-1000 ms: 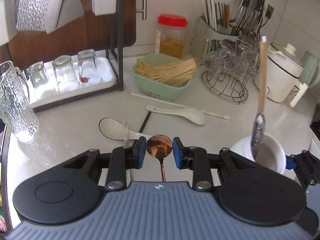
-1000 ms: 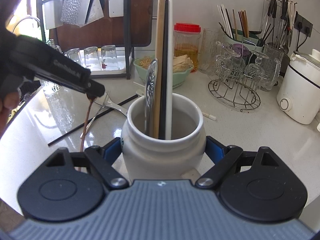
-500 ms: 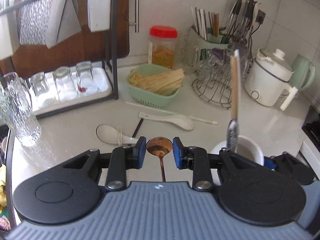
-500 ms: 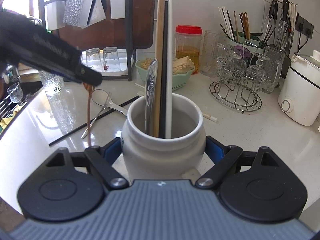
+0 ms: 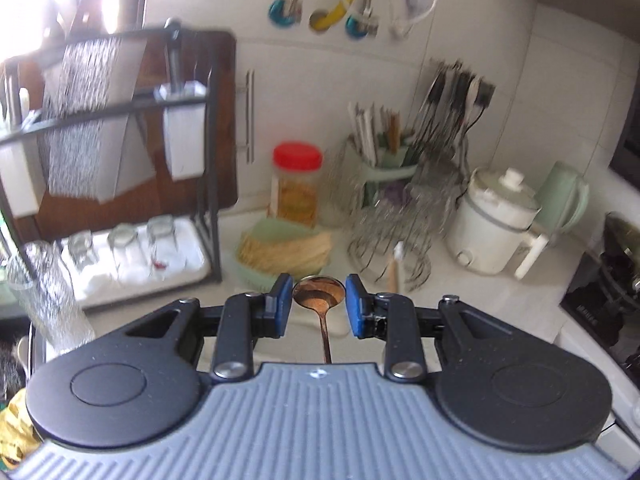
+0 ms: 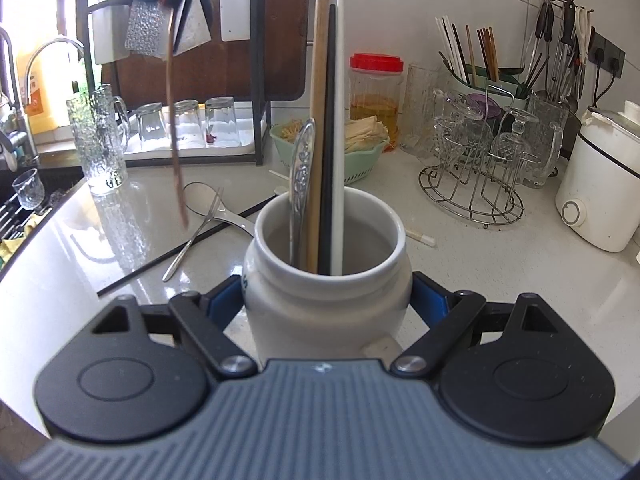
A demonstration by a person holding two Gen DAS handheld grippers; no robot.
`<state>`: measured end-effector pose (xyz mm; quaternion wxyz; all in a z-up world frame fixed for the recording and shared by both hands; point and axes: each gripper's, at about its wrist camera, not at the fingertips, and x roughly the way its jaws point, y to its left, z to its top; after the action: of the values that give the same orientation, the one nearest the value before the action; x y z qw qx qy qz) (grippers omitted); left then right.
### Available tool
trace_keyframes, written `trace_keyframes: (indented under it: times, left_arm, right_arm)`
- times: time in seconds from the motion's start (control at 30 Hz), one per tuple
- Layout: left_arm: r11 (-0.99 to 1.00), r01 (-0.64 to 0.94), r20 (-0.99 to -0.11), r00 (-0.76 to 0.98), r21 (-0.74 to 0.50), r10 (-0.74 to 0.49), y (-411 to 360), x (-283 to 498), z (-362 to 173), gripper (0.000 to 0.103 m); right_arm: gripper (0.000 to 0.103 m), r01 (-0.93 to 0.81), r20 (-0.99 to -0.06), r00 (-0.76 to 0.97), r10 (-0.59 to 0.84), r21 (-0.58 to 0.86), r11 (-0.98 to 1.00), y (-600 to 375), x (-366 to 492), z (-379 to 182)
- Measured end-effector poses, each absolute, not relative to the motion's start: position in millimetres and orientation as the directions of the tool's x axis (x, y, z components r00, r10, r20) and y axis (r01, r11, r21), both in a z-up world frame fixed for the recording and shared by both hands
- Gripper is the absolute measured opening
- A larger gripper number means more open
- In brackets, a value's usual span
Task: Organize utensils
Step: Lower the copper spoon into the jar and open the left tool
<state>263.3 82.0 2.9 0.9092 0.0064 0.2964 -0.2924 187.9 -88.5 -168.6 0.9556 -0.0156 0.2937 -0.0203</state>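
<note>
- Left tool (image 5: 319,300) carries the copper spoon (image 5: 320,294), bowl between its narrow-set blue pads; it has risen since half a second ago, from just above the worktop (image 6: 500,264) to high up-left of the right tool.
- Right tool (image 6: 328,304) stays clamped wide around the white crock (image 6: 326,300), chopsticks (image 6: 328,120) and a silver handle (image 6: 301,168) upright inside.
- No readable writing.
</note>
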Motion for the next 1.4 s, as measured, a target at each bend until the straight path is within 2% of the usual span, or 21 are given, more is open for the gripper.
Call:
trace_keyframes:
  times: [0.23, 0.43, 0.7, 1.07, 1.4]
  left_arm:
    - [0.792, 0.587, -0.481, 0.653, -0.167, -0.585, 69.5, 258.8, 37.7, 0.033]
    - [0.753, 0.637, -0.461, 0.626, -0.164, -0.629, 49.1, 256.5, 42.3, 0.033]
    - [0.719, 0.681, -0.517, 0.570, -0.137, -0.638, 25.0, 253.8, 10.3, 0.033]
    - [0.744, 0.654, -0.637, 0.518, -0.136, -0.571, 18.3, 259.3, -46.3, 0.033]
    - [0.761, 0.638, -0.692, 0.496, -0.119, -0.525, 14.4, 252.1, -72.1, 0.034]
  right_arm:
    - [0.090, 0.033, -0.569, 0.821, -0.049, -0.039, 0.999, -87.4, 192.3, -167.8]
    - [0.090, 0.032, -0.569, 0.821, -0.049, -0.040, 0.999, -87.0, 192.8, -168.4]
    - [0.090, 0.032, -0.567, 0.822, -0.051, -0.042, 0.999, -86.3, 192.6, -168.9]
    - [0.090, 0.020, -0.560, 0.827, -0.041, -0.043, 0.999, -87.8, 192.1, -168.8]
    - [0.090, 0.011, -0.559, 0.829, -0.032, -0.041, 0.999, -89.3, 192.0, -168.6]
